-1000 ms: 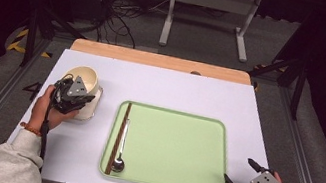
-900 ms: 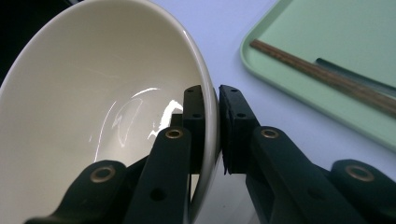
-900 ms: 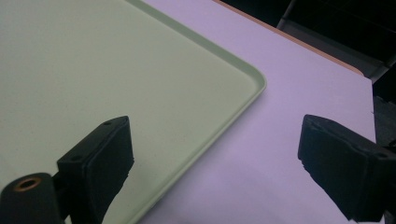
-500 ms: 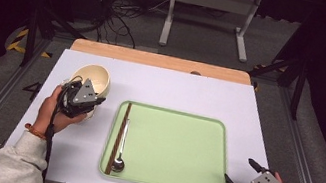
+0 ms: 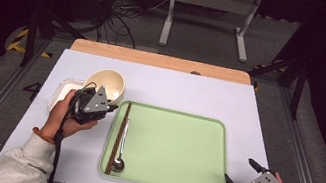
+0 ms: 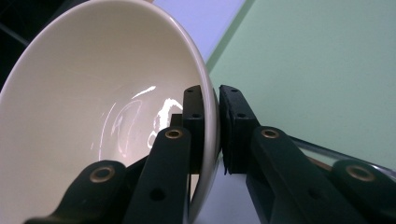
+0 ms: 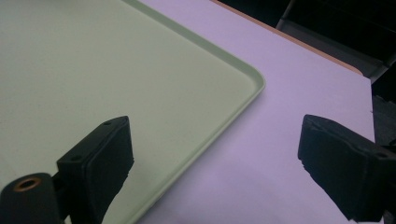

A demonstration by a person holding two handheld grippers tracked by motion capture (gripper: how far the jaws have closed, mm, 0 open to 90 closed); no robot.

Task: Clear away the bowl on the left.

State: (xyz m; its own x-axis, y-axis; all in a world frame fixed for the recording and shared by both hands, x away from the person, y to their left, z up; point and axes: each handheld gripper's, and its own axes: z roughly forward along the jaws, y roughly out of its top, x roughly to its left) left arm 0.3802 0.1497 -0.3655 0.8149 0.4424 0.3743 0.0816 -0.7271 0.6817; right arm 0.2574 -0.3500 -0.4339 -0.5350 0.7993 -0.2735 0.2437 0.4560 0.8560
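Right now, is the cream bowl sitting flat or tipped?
Tipped. The bowl is pinched at its rim by the left gripper, its opening facing sideways in the left gripper view, beside the green tray.

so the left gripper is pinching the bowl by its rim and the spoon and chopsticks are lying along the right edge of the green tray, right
Not quite. The spoon and chopsticks lie along the left edge of the green tray, not the right, as the high view shows. The rest holds: the left gripper pinches the bowl by its rim, one jaw inside and one outside, as the left gripper view shows.
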